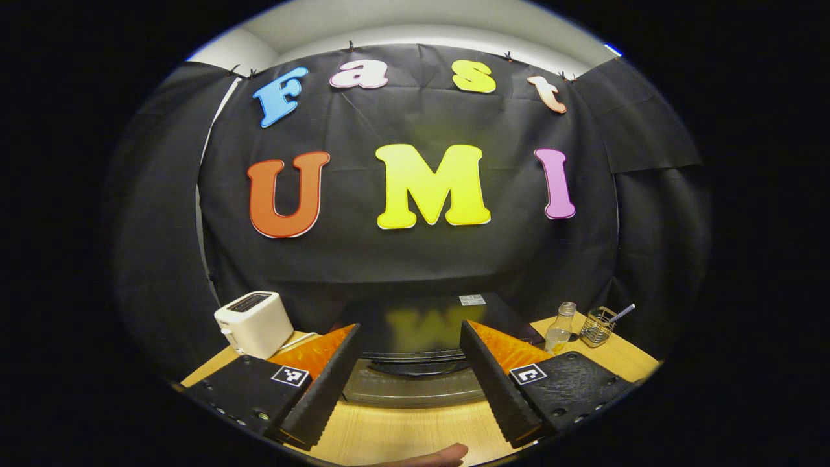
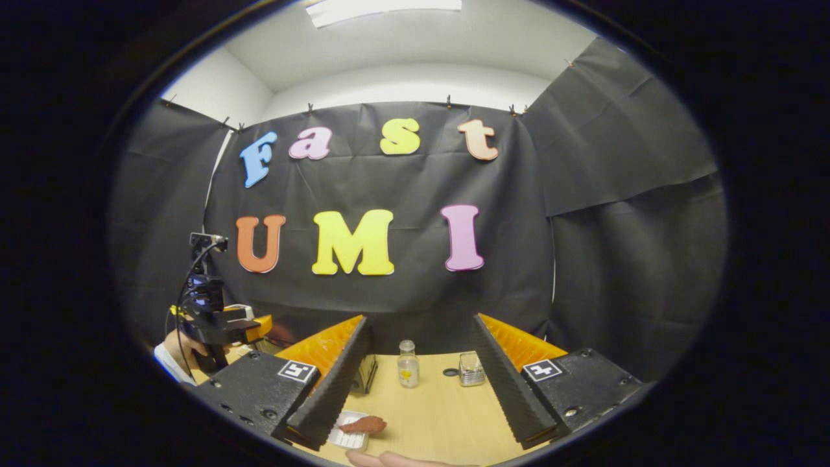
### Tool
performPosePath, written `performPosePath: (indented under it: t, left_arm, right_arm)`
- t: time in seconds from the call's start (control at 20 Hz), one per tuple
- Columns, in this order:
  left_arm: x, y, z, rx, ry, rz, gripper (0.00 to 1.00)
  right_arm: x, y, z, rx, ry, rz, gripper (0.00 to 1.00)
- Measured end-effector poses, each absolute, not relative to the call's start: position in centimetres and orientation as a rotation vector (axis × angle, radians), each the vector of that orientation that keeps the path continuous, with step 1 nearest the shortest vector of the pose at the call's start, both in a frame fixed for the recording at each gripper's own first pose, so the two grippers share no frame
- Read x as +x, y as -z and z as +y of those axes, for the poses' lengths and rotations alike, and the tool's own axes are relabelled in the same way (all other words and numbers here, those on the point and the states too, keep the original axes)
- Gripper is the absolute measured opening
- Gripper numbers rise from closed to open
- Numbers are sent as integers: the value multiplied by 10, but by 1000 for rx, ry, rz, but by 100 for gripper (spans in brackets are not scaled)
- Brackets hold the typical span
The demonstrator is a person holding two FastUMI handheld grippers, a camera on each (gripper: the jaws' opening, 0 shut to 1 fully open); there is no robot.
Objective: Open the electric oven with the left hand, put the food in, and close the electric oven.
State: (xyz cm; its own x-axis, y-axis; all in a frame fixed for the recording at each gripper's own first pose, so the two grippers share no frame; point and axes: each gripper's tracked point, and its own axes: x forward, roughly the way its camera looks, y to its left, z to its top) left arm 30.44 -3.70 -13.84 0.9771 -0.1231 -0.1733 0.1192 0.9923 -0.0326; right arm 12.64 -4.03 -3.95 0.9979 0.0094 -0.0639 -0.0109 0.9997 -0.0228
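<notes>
Facing the left claw (image 1: 410, 363), spread wide and holding nothing, sits the electric oven (image 1: 415, 344), a dark glossy box with a curved handle bar across its shut door, on the pale wood-grain worktop (image 1: 402, 431). A white rounded toaster (image 1: 254, 323) stands at its left; a clear glass bottle (image 1: 559, 327) and a wire holder (image 1: 598, 326) stand at its right. In the right gripper view, the right claw (image 2: 420, 373) also gapes, ribbed fingers (image 2: 502, 379) apart, with the reddish-brown food (image 2: 364, 425) lying on a small white tray (image 2: 349, 436) near its left finger. Black cloth walls the booth.
</notes>
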Motion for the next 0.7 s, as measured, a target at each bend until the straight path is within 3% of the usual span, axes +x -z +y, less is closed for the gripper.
performPosePath:
  t: [0.35, 0.45, 0.5, 0.7]
  left_arm:
    - [346, 203, -57, -27, 143, 336, 96]
    - [351, 224, -58, -20, 146, 391, 96]
    - [348, 210, -58, -5, 143, 347, 96]
    - [347, 223, -56, -27, 161, 394, 97]
  right_arm:
    - [128, 47, -67, -39, 23, 79, 100]
    - [127, 46, -72, -51, 35, 79, 96]
    - [126, 45, -73, -54, 38, 75, 100]
    - [123, 43, -73, -48, 38, 62, 96]
